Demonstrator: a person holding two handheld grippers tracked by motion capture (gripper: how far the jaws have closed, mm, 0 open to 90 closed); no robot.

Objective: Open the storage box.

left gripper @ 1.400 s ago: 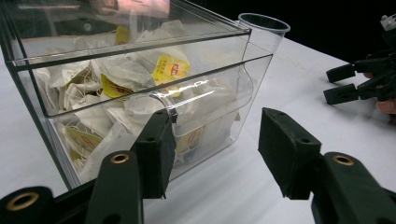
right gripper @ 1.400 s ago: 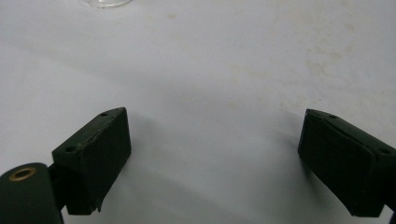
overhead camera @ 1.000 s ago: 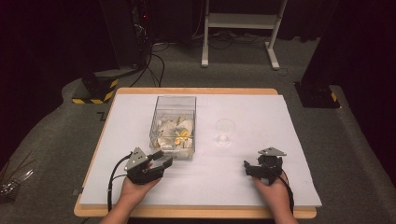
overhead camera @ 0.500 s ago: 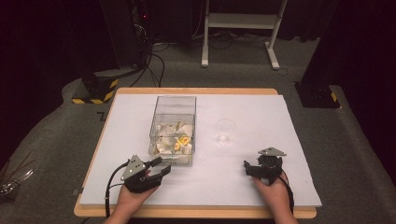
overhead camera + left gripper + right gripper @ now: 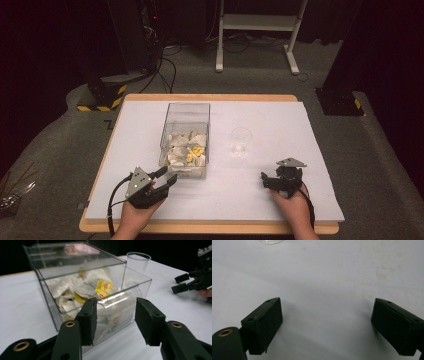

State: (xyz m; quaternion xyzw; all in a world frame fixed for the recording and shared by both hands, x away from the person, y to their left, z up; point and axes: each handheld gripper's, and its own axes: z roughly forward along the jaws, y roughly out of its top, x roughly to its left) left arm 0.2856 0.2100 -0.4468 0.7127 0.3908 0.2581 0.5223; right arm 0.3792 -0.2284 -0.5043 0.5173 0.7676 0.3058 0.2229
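On grey carpet (image 5: 60,165), white-topped table (image 5: 280,120)

high: above, looking forward-down | gripper views: low, close | shared: clear box (image 5: 185,137) (image 5: 82,287)

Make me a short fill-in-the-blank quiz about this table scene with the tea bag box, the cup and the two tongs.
1. The clear box holds white and ____ tea bags.
2. The clear plastic cup stands to the ____ of the box in the high view.
3. Between the wide-open right tongs lies only the bare ____ table sheet.
4. The left tongs point at the ____.

Missing words: yellow; right; white; box
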